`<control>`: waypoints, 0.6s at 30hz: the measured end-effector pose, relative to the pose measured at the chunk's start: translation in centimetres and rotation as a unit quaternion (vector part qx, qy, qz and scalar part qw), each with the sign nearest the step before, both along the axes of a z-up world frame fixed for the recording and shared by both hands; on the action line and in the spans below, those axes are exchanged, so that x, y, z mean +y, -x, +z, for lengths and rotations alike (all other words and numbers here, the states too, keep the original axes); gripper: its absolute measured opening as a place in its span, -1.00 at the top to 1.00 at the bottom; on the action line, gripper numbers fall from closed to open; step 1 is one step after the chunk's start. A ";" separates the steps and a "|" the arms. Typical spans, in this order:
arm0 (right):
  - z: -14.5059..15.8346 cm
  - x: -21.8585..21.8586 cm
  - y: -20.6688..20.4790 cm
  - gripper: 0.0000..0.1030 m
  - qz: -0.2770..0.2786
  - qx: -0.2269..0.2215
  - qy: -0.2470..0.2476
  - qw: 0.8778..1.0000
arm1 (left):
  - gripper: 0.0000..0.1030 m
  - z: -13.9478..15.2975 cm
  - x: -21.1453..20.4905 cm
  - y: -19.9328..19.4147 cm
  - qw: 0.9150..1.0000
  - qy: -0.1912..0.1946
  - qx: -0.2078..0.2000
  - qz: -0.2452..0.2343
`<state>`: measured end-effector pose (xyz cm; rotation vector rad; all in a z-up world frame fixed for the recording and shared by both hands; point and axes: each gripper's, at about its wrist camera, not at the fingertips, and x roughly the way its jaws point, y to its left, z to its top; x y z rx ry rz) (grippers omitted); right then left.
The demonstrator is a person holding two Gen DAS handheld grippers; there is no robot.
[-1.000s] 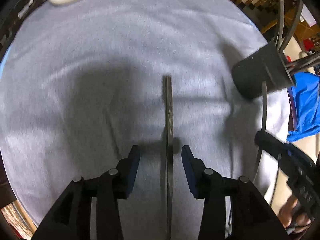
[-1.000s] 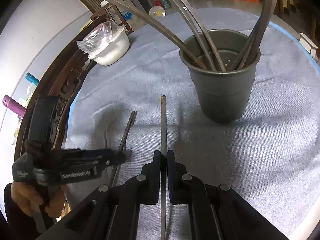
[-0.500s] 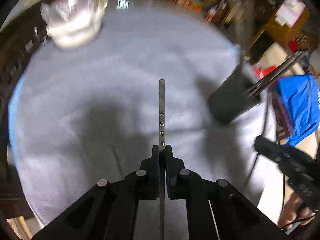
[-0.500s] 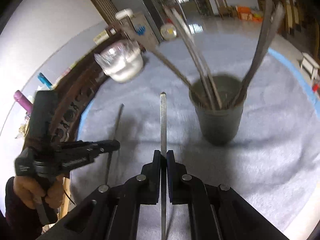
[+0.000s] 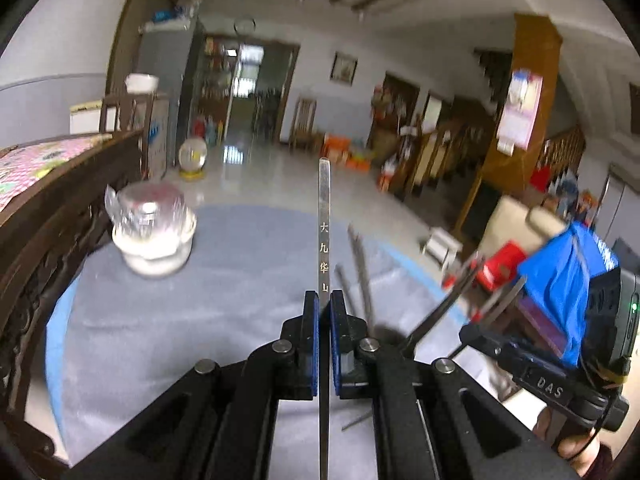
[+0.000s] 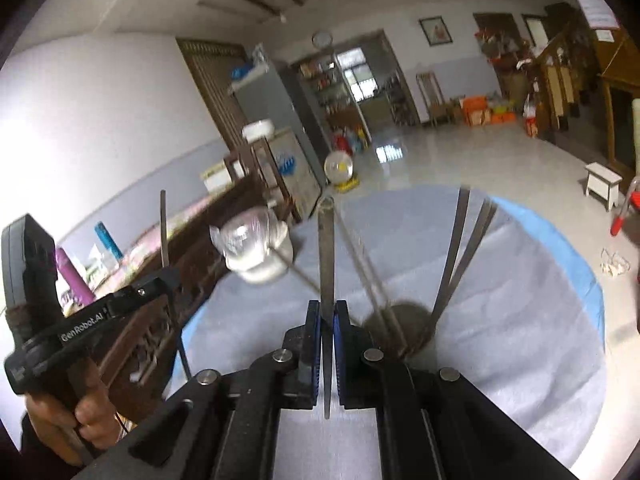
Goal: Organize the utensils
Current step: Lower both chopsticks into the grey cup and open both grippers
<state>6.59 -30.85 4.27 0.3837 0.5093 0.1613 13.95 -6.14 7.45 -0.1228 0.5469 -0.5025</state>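
My left gripper (image 5: 324, 304) is shut on a metal chopstick (image 5: 324, 216) with gold characters, held upright above the grey-clothed table (image 5: 224, 312). My right gripper (image 6: 327, 312) is shut on a second metal chopstick (image 6: 326, 248), also tilted up. The dark utensil cup (image 6: 412, 320) sits just right of the right gripper, mostly hidden behind its fingers, with several long utensils (image 6: 460, 248) sticking out. In the left wrist view those utensils (image 5: 360, 268) rise just right of the left fingers. The left gripper with its chopstick also shows in the right wrist view (image 6: 163, 232).
A white bowl covered in plastic wrap (image 5: 150, 236) stands at the table's far left, also in the right wrist view (image 6: 256, 248). A dark carved wooden bench (image 5: 48, 216) borders the table's left edge. The right hand-held gripper body (image 5: 560, 384) is at the lower right.
The left gripper closed on the chopstick lying on the cloth. Both grippers lifted and tilted up, so the views now look across the room with the cup close below them.
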 end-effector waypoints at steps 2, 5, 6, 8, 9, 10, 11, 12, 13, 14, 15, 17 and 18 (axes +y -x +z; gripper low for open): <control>0.9 -0.3 0.0 0.88 -0.003 -0.010 0.001 1.000 | 0.90 0.6 -0.3 -0.3 1.000 0.023 -0.016 0.010; 2.3 -0.8 -0.3 0.88 -0.012 -0.026 0.005 1.000 | 0.90 1.4 -0.7 -1.1 0.998 0.050 -0.038 0.023; 2.8 -0.9 -0.3 0.88 -0.015 -0.030 0.007 0.999 | 0.90 1.6 -0.9 -1.4 0.996 0.062 -0.050 0.027; 3.8 -1.2 -0.4 0.88 -0.024 -0.042 0.013 0.999 | 0.90 2.1 -1.6 -2.1 0.994 0.074 -0.070 0.034; 4.1 -1.5 -0.3 0.88 -0.028 -0.046 0.017 0.998 | 0.89 2.4 -2.0 -2.3 0.993 0.078 -0.077 0.037; 4.5 -1.6 -0.4 0.88 -0.035 -0.052 0.024 0.998 | 0.89 2.5 -2.4 -2.6 0.992 0.084 -0.083 0.039; 5.0 -1.9 -0.4 0.88 -0.043 -0.057 0.029 0.997 | 0.89 2.6 -3.0 -3.0 0.991 0.090 -0.089 0.041; 5.4 -2.1 -0.6 0.88 -0.049 -0.060 0.033 0.996 | 0.89 2.7 -3.5 -3.1 0.990 0.094 -0.091 0.042; 5.7 -2.3 -0.6 0.88 -0.057 -0.065 0.039 0.995 | 0.89 2.8 -4.1 -3.4 0.990 0.099 -0.093 0.042; 6.0 -2.5 -0.6 0.88 -0.065 -0.069 0.045 0.994 | 0.89 2.9 -4.8 -3.7 0.989 0.103 -0.094 0.042; 6.2 -2.7 -0.7 0.88 -0.071 -0.072 0.049 0.994 | 0.90 2.7 -5.3 -4.1 0.989 0.104 -0.096 0.044; 6.4 -2.9 -1.0 0.88 -0.077 -0.073 0.055 0.993 | 0.90 2.4 -6.5 -4.8 0.988 0.104 -0.104 0.049; 6.3 -3.0 -1.4 0.88 -0.079 -0.070 0.058 0.993 | 0.89 2.2 -7.0 -5.1 0.988 0.105 -0.104 0.051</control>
